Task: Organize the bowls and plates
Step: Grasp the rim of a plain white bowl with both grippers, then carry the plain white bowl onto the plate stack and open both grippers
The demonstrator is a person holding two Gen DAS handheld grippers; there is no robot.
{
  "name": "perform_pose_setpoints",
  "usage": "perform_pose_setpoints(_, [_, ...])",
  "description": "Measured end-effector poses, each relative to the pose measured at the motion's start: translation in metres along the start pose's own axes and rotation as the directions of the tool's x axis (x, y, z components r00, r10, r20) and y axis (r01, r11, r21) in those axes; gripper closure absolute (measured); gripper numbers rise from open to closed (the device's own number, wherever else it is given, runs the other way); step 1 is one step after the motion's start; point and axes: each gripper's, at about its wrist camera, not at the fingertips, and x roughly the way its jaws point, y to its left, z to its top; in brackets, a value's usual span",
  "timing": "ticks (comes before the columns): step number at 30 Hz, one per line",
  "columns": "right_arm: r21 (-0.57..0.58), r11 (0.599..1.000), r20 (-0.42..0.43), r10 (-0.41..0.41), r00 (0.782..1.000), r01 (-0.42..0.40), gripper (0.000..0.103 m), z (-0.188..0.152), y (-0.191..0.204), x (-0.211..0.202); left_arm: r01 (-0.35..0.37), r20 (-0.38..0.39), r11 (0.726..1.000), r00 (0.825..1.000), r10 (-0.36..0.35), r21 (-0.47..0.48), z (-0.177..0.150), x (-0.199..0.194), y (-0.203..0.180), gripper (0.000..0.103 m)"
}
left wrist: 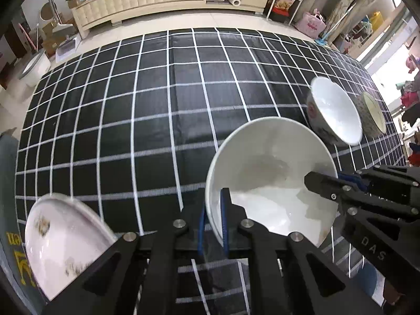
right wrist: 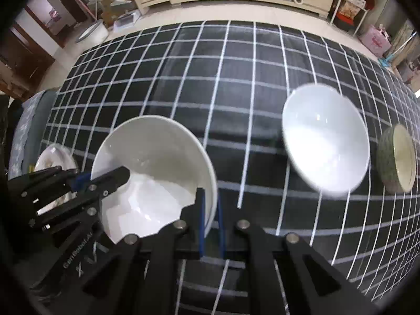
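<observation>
Both grippers are pinching the same big white bowl [left wrist: 273, 173] by its rim — one on each side. The left gripper [left wrist: 214, 223] is clamping the bowl's left wall between its blue-padded fingers [left wrist: 224, 220], one inside and one outside, jaws narrowed onto the rim. The right gripper [right wrist: 210, 220] is doing the same on the opposite wall, its pads [right wrist: 202, 218] straddling the rim; in the left wrist view it is reaching in from the right, one black finger lying over the bowl's inside.

The bowl is sitting near the front edge of a table covered by a black cloth [left wrist: 147, 99] with a white grid. Whether its base is touching the cloth or hanging just above it, I cannot tell.

To its right, a second white bowl [right wrist: 325, 139] with a red mark on its outside is standing on the cloth, and a smaller patterned bowl [right wrist: 397, 157] is standing just beside that one, further right. To the left of the held bowl, near the table's corner, a plate [left wrist: 60, 241] with a faint floral print is lying, well apart from the other dishes.
</observation>
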Motion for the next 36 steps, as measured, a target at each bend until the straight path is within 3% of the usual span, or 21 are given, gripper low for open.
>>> perform_pose_setpoints(5, [-0.016, 1.000, 0.003, -0.004, 1.000, 0.004, 0.092, -0.045, 0.010, -0.009, 0.033, 0.005, 0.999, 0.999, -0.033, -0.040, -0.041, -0.014, 0.003, 0.094])
perform_pose_setpoints(7, [-0.013, 1.000, -0.006, -0.006, 1.000, 0.006, 0.092, -0.066, 0.010, -0.009, 0.012, 0.006, 1.000, 1.000, -0.012, -0.013, -0.062, -0.014, -0.005, 0.094])
perform_pose_setpoints(10, [-0.014, 1.000, -0.026, -0.018, 1.000, 0.018, 0.092, -0.081, 0.011, -0.004, 0.019, -0.036, 1.000, 0.999, -0.020, -0.025, -0.080, -0.003, -0.003, 0.094])
perform_pose_setpoints(17, [-0.026, 0.998, -0.026, -0.049, 0.998, 0.049, 0.092, -0.082, 0.026, 0.008, 0.043, -0.040, 0.997, 0.998, -0.045, -0.056, -0.095, 0.006, 0.006, 0.094])
perform_pose_setpoints(22, [0.000, 0.999, -0.012, -0.048, 0.999, 0.048, 0.092, -0.087, 0.021, 0.011, 0.040, -0.019, 0.999, 0.999, -0.041, -0.024, -0.094, 0.006, 0.004, 0.092])
perform_pose_setpoints(23, [0.014, 0.999, -0.007, -0.039, 0.999, 0.039, 0.092, -0.087, 0.019, 0.012, 0.038, -0.021, 0.999, 0.999, -0.038, -0.029, -0.094, 0.006, 0.003, 0.089])
perform_pose_setpoints(24, [0.032, 0.999, 0.002, -0.027, 1.000, 0.027, 0.092, -0.091, 0.015, 0.011, 0.022, -0.025, 0.999, 0.999, -0.023, -0.032, -0.094, 0.008, 0.002, 0.076])
perform_pose_setpoints(25, [0.042, 0.999, 0.012, -0.016, 1.000, 0.016, 0.091, -0.093, 0.012, 0.009, -0.001, -0.024, 1.000, 1.000, 0.000, -0.031, -0.094, 0.008, 0.003, 0.053])
perform_pose_setpoints(26, [0.043, 0.999, 0.016, -0.019, 1.000, 0.018, 0.090, -0.093, 0.011, 0.007, -0.022, -0.019, 0.999, 1.000, 0.021, -0.026, -0.095, 0.007, 0.005, 0.040])
perform_pose_setpoints(27, [0.038, 0.998, 0.017, -0.041, 0.999, 0.040, 0.082, -0.094, 0.011, 0.006, -0.045, -0.009, 0.999, 0.999, 0.045, -0.018, -0.098, 0.004, 0.007, 0.024])
perform_pose_setpoints(28, [0.028, 0.997, 0.020, -0.071, 0.997, 0.070, 0.070, -0.095, 0.010, 0.005, -0.062, 0.002, 0.998, 0.998, 0.062, -0.017, -0.099, 0.002, 0.009, 0.021])
perform_pose_setpoints(31, [0.043, 0.997, 0.034, -0.062, 0.998, 0.060, 0.040, -0.096, 0.007, 0.001, -0.072, 0.008, 0.996, 0.997, 0.072, -0.045, -0.101, -0.007, 0.020, 0.021])
perform_pose_setpoints(36, [0.064, 0.997, 0.054, -0.036, 0.998, 0.033, 0.019, -0.098, -0.001, -0.013, -0.058, 0.008, 0.996, 0.998, 0.059, -0.067, -0.104, -0.019, 0.028, 0.019])
